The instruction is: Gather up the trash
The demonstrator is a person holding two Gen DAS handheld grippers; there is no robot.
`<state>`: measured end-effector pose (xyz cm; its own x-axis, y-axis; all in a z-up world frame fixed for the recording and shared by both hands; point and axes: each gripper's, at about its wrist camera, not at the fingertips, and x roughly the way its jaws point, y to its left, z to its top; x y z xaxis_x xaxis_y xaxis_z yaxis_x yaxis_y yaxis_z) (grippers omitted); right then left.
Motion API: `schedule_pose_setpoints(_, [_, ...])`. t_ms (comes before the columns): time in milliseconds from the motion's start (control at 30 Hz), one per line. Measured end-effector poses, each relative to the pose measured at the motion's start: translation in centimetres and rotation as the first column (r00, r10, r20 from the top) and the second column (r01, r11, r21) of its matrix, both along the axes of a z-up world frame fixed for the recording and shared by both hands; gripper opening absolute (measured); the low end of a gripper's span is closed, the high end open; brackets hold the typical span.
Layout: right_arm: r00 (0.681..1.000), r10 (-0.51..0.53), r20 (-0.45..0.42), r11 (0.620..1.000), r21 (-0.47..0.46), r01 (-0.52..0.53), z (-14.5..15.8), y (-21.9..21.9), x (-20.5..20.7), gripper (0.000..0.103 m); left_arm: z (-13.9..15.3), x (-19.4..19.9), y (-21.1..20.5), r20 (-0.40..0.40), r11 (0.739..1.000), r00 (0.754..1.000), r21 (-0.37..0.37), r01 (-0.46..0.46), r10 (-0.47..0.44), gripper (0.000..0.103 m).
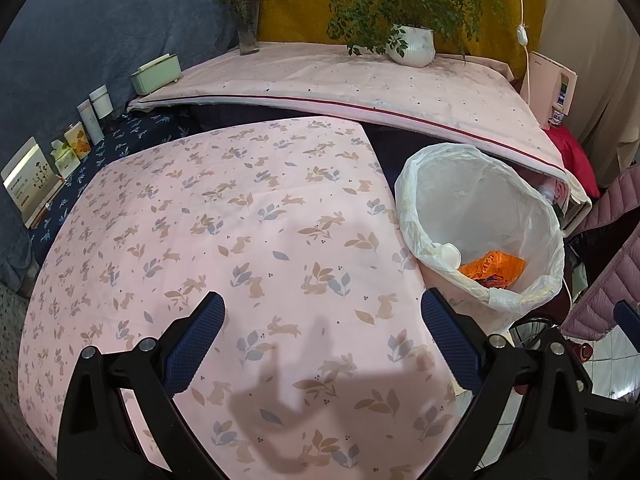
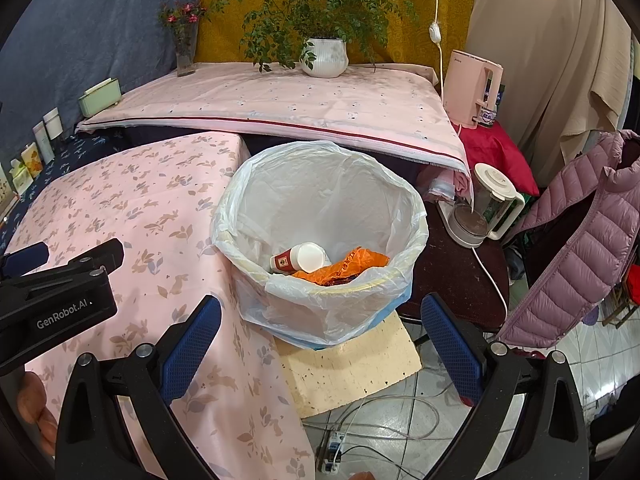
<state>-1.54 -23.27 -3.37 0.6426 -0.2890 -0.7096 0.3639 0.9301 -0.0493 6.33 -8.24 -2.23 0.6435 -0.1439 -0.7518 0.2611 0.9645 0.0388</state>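
- Pink cloth printed with rabbits and leaves (image 1: 224, 216) covered the near table, and the bin (image 2: 320, 236) stood just off that table's right edge.
- That bin, lined with a thin white plastic bag, rested on a pale speckled board (image 2: 352, 368) above the tiled floor (image 2: 404, 432), where loose cables lay.
- Inside the bin lay the collected trash: a small white cup with a red label (image 2: 300, 258) on its side, touching a crumpled orange wrapper (image 2: 344, 266) to its right.
- Beyond the bin, a second surface under a paler pink cloth with a dark red stripe (image 2: 280, 100) held a white pot with a leafy plant (image 2: 324, 56) and a glass vase of red flowers (image 2: 185, 46).
- Right of the bin sat a clear kettle with a white lid (image 2: 484, 204); a mauve quilted jacket (image 2: 580, 232) hung further right.
- Left of the bin, past the rabbit cloth, a row of small boxes and jars (image 1: 76, 136) stood against a blue backdrop.
- The left gripper (image 1: 322, 312) hovered over the rabbit cloth beside the bin, its blue-padded fingers (image 1: 200, 340) spread wide with nothing between them.
- The right gripper (image 2: 320, 316) pointed at the bin's near wall, jaws likewise parted and empty.
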Motion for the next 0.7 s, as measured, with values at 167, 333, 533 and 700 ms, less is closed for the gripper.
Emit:
schedule_pose_setpoints(167, [1.0,0.001,0.001,1.0,0.0,-0.001,0.01,0.01,-0.02,0.097,-0.04,-0.05,-0.14,-0.002,1.0,1.0,0.002,0.002,-0.002,0.094])
schedule_pose_setpoints(333, [1.0,0.001,0.001,1.0,0.0,-0.001,0.02,-0.01,0.02,0.097,-0.08,-0.16,-0.21,0.002,1.0,1.0,0.006,0.01,-0.01,0.094])
schedule_pose_setpoints(533, [1.0,0.002,-0.001,1.0,0.0,-0.002,-0.03,0.09,-0.01,0.097,-0.03,-0.27,-0.32,0.007,1.0,1.0,0.009,0.018,-0.018,0.094])
schedule_pose_setpoints(700, [1.0,0.003,0.0,1.0,0.0,-0.003,0.0,0.05,0.06,0.097,-0.01,-0.28,-0.37,0.006,1.0,1.0,0.01,0.018,-0.018,0.094])
